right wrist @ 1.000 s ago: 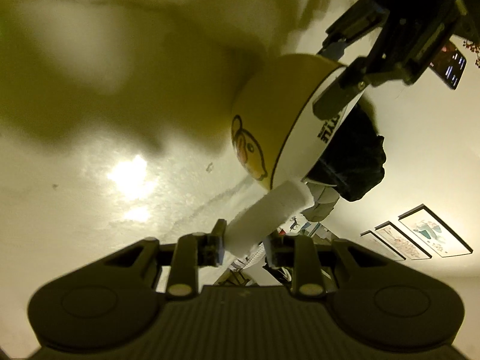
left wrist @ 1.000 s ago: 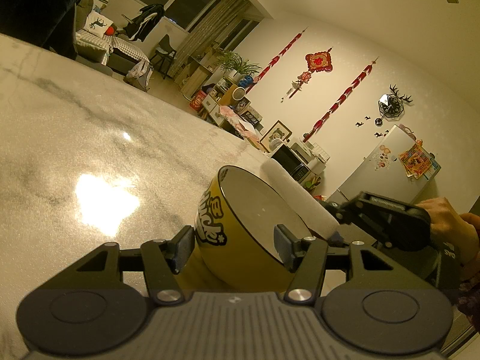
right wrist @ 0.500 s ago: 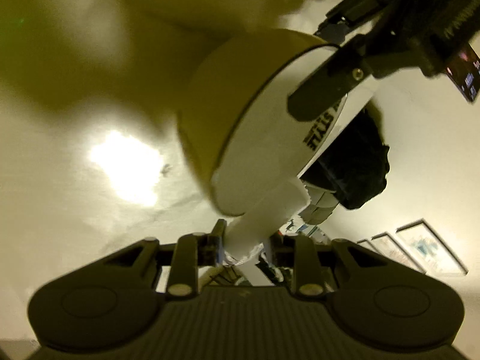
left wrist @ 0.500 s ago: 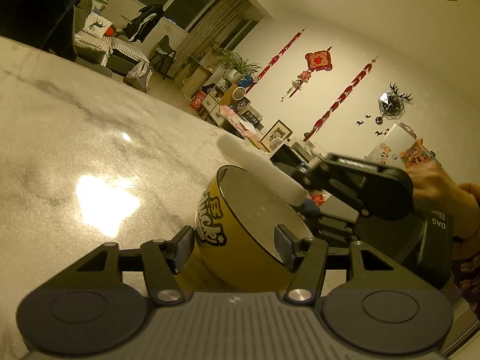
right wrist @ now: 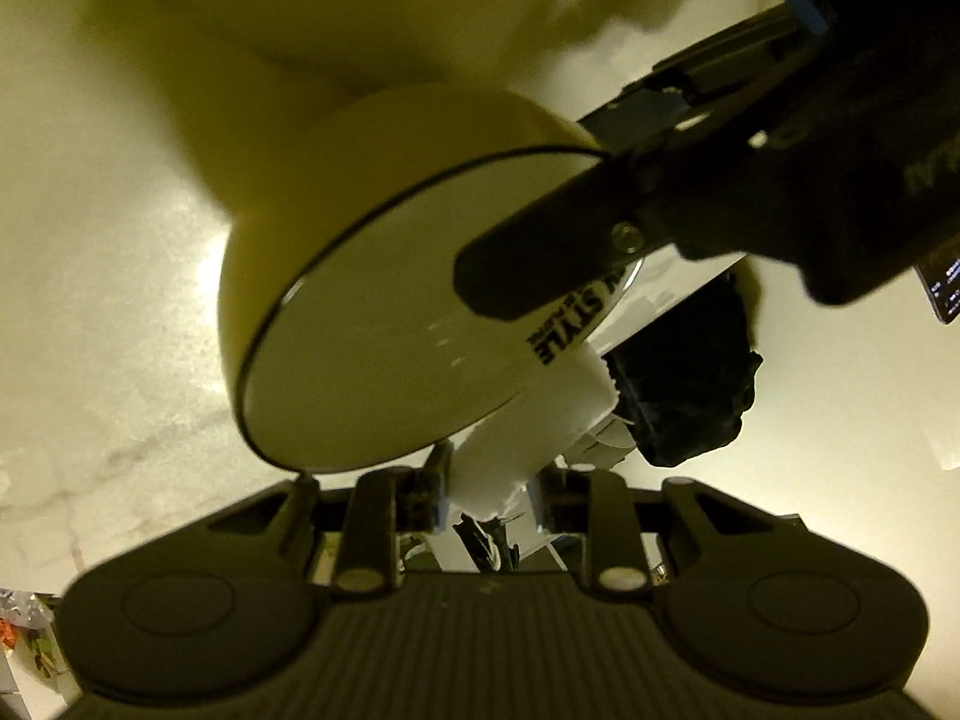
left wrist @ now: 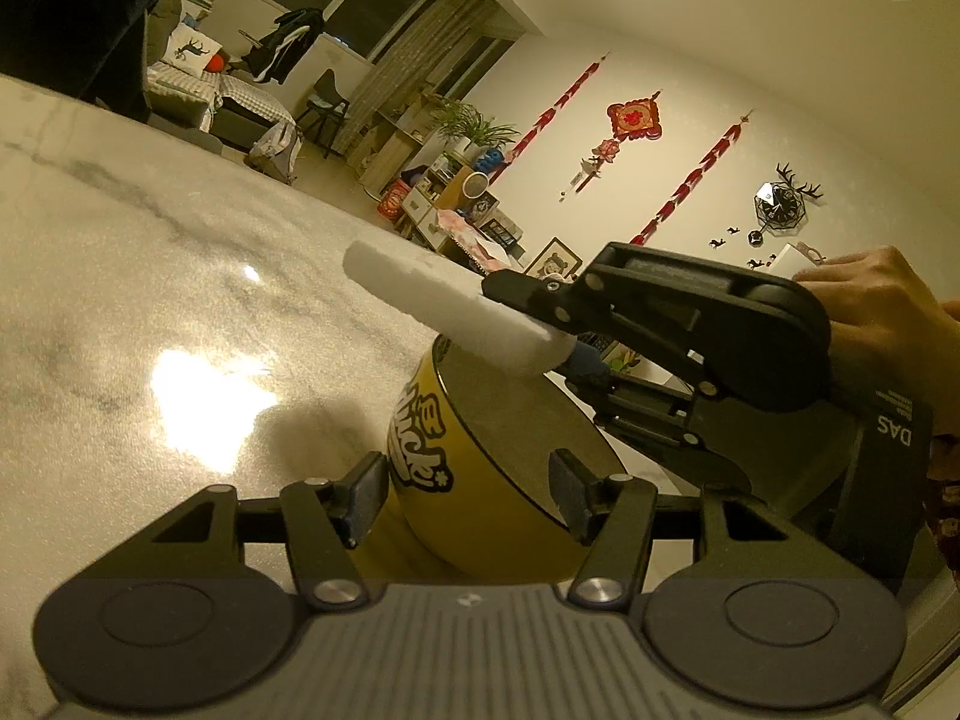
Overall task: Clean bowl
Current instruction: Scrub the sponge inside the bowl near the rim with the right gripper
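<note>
The yellow bowl [left wrist: 480, 468], tipped on its side with its pale inside turned towards the right gripper [left wrist: 540, 324], looks like glazed ceramic: stiff, weighty, slick and breakable, so it is best held across its wall and rim, as the left gripper [left wrist: 468, 495] holds it now. The right gripper is clamped on a soft white sponge stick [left wrist: 444, 306], whose free end sticks out past the bowl's far rim. Under the bowl lies a glossy marble table [left wrist: 150, 276]; beyond it, a red knot ornament [left wrist: 634, 117] hangs on the wall.
</note>
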### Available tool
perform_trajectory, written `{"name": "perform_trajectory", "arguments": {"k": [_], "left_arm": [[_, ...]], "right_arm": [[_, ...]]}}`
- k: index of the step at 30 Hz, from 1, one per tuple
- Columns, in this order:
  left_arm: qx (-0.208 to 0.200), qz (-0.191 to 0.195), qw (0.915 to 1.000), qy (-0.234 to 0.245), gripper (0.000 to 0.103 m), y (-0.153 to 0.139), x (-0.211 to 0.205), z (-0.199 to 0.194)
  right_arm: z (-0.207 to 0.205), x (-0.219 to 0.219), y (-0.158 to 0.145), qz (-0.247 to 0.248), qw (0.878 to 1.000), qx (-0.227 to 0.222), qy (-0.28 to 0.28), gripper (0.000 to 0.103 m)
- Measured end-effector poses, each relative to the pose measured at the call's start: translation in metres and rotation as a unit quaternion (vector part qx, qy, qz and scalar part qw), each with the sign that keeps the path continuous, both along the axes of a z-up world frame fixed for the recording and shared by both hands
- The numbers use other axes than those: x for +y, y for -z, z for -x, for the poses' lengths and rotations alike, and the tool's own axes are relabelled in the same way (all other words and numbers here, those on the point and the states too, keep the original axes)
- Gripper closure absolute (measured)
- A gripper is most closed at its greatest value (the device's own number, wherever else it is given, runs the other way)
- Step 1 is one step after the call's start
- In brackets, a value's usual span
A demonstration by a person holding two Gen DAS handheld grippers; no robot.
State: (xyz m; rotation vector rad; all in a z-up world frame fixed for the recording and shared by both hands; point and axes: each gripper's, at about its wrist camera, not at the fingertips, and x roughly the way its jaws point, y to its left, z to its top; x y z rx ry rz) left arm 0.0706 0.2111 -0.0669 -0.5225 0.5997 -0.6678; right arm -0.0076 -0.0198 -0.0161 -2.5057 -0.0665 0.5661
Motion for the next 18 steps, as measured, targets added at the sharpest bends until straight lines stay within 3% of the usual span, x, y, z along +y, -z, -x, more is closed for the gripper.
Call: {"name": "perform_trajectory", "arguments": {"k": [7,18], "left_arm": [[0.000,0.001,1.0000,0.003,0.044,0.001,0.001,-0.001],[-0.002,-0.003,1.0000,0.005,0.044,0.002,0.001,-0.002]], "right_arm": [[0.008,-0.018,-0.004,-0.022,0.999,0.015,0.023,0.076],[0.048,-0.056,-0.004,-0.036,0.999,0.017,0.016,0.076]]}}
